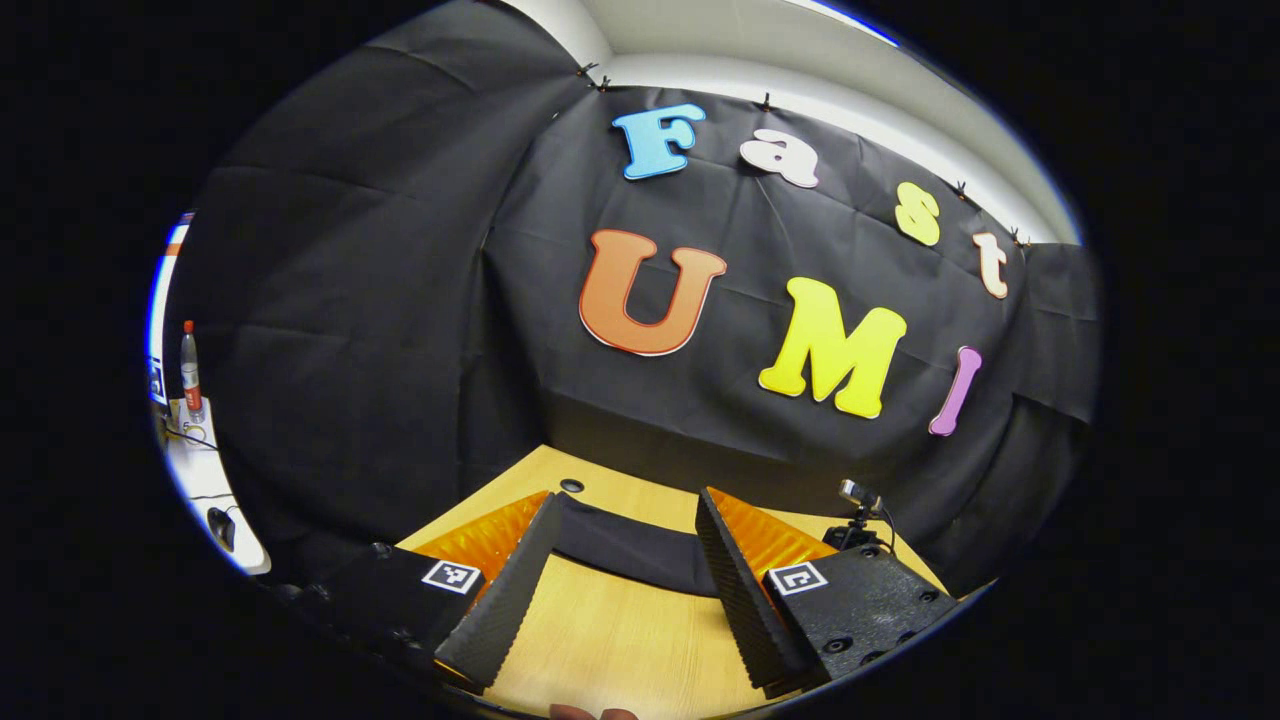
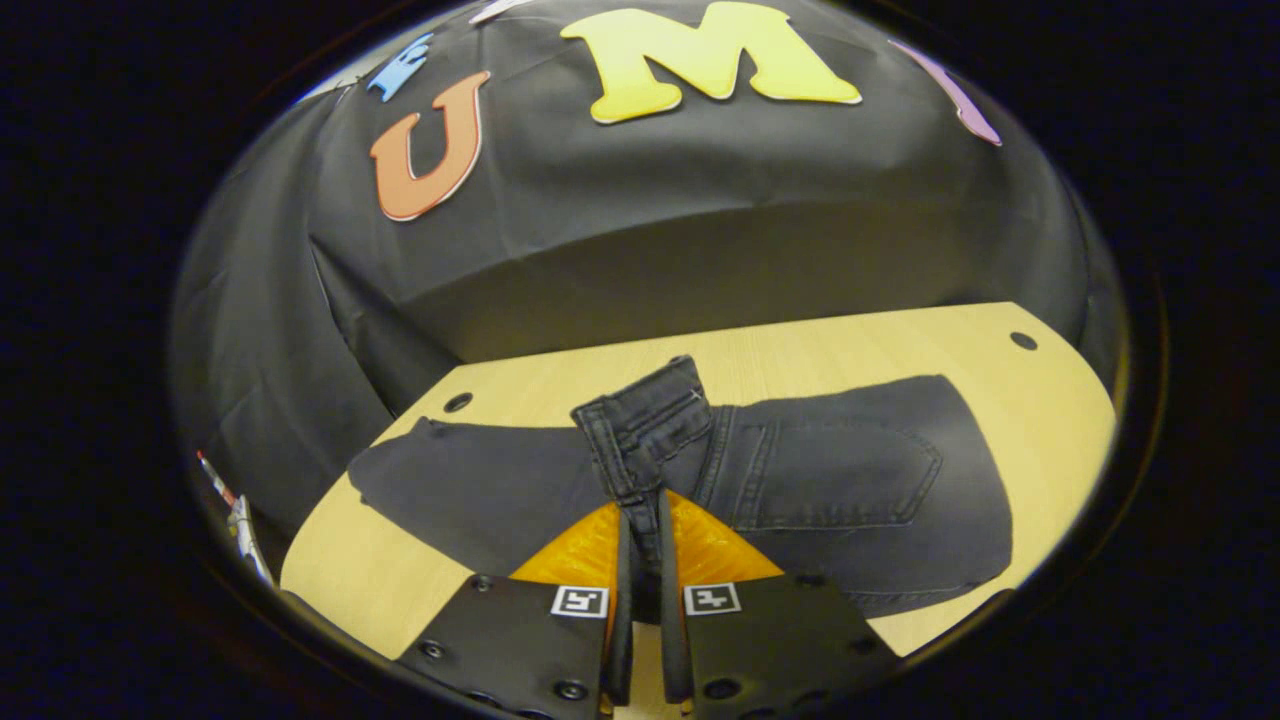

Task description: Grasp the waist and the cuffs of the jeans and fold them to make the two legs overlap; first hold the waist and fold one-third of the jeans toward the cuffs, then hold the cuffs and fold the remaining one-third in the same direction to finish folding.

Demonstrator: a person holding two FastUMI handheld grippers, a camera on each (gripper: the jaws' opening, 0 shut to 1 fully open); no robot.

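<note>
Dark jeans (image 2: 800,480) lie flat across the wooden desk (image 2: 1040,420).
The right hand-held gripper (image 2: 640,560) is closed, both fingers pinching the lifted waistband (image 2: 640,420); the left hand-held gripper (image 1: 620,590) hangs wide apart over the desk, holding nothing.

In the left gripper view, the left tool (image 1: 620,590) hides both ends of a dark strip of jeans (image 1: 625,548) behind its fingers, so the strip's full length cannot be told. A fingertip (image 1: 590,712) is cut off by the bottom edge. A small device (image 1: 860,505) at the tabletop's (image 1: 610,640) far corner is too small to identify, and so are the items beside a bottle (image 1: 189,370) at far left.

In the right gripper view, the right tool (image 2: 640,560) covers the pinched fabric, and its body hides the tabletop's near edge.
</note>
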